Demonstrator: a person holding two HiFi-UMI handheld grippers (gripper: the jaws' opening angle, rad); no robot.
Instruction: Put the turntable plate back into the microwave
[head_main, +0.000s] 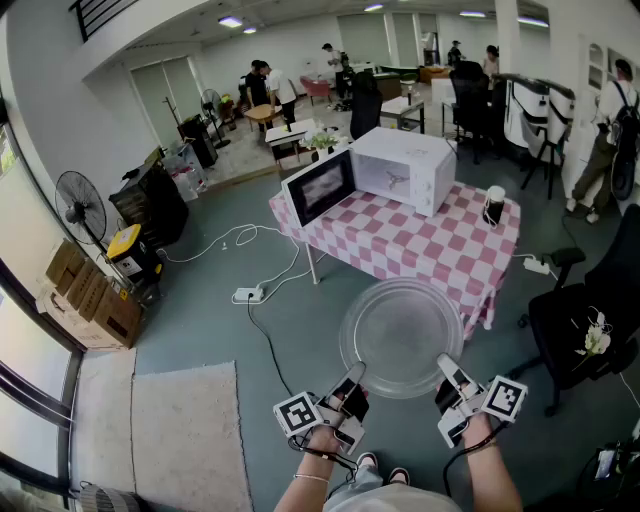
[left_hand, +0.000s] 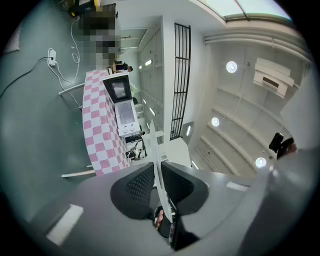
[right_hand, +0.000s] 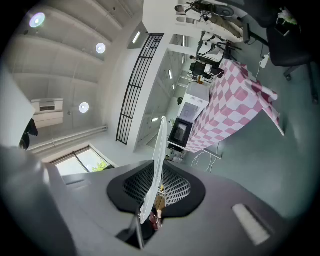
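Note:
A clear glass turntable plate (head_main: 402, 336) hangs level in front of me, held by its near rim from both sides. My left gripper (head_main: 353, 377) is shut on its left near edge and my right gripper (head_main: 446, 370) on its right near edge. In each gripper view the plate (left_hand: 159, 167) (right_hand: 156, 165) shows edge-on between the black pads. The white microwave (head_main: 400, 170) stands on the pink checked table (head_main: 430, 250) ahead, its door (head_main: 320, 186) swung open to the left.
A dark cup (head_main: 493, 206) stands at the table's right end. A black office chair (head_main: 585, 330) is close on my right. A power strip and white cables (head_main: 248, 293) lie on the floor at the left. Cardboard boxes (head_main: 90, 295) and a fan (head_main: 82, 205) line the left wall.

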